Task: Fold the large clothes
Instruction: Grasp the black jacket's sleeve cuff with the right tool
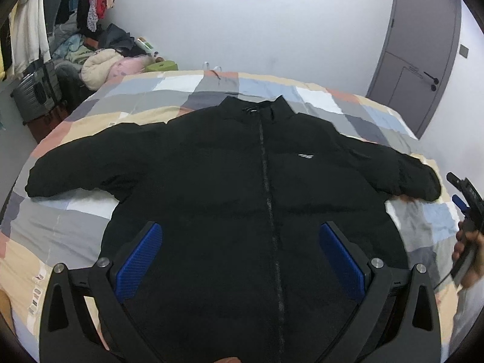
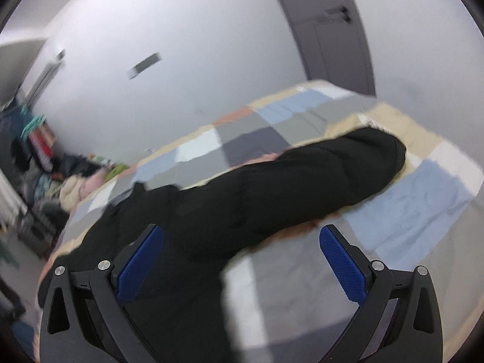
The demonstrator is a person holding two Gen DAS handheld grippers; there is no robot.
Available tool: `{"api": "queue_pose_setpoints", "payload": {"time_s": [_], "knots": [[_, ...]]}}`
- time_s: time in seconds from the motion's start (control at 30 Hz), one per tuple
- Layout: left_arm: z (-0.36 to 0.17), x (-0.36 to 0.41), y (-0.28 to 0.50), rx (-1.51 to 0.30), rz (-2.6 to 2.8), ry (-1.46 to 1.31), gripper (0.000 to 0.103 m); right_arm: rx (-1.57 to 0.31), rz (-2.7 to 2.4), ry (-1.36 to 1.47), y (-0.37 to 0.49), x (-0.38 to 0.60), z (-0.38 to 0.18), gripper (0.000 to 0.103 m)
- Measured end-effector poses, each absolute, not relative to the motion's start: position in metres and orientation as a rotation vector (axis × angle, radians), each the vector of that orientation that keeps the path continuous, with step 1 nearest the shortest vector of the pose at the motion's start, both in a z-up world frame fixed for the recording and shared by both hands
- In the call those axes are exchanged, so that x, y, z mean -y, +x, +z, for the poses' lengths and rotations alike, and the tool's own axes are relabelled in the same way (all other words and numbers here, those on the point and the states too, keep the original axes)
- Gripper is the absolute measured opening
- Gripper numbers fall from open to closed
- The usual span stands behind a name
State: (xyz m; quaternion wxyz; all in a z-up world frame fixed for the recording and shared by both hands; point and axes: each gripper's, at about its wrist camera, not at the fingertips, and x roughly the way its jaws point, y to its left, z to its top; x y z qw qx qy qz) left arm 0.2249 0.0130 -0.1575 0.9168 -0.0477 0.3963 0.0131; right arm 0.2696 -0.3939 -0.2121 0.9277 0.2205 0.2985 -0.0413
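Left tool [image 1: 240,254] wide, empty, low centre over the black jacket [image 1: 230,181], spread flat on the bed [image 1: 60,242]. Right tool [image 2: 242,254] wide, empty. Grab the sleeve [image 2: 317,178], upper right, near its cuff; fold inward.

A wide bed covered by a patchwork-print bedspread [image 1: 187,90] in blocks of grey, pale blue, white, cream and salmon carries everything. A black padded zip-front jacket [image 1: 230,187] lies directly on it, front up, with its stand-up collar toward the far edge and both sleeves spread out to the sides. A small white logo sits on the chest beside the closed zipper. In the right wrist view the bedspread [image 2: 429,187] shows under one outstretched sleeve of the jacket [image 2: 272,193], whose cuff rests on a cream patch beside a pale blue one.
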Motion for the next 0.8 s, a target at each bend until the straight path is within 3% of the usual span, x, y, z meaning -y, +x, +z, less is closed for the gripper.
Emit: {"api": "queue_pose_setpoints", "payload": {"time_s": [0.37,0.67,0.77,0.8], "knots": [[-0.190,-0.032,0.252,-0.842,0.112,-0.130,0.103,-0.621,-0.381,0.857,0.342,0.563,-0.335,0.098],[-0.200,-0.030,0.266,-0.845,0.134,-0.100,0.103,-0.519,-0.302,0.876,0.367,0.583,-0.347,0.096],[-0.201,-0.029,0.266,-0.850,0.125,-0.104,0.103,-0.521,-0.258,0.865,0.378,0.581,-0.340,0.068],[-0.201,-0.029,0.265,-0.848,0.121,-0.104,0.103,-0.520,-0.251,0.866,0.381,0.581,-0.337,0.053]]}}
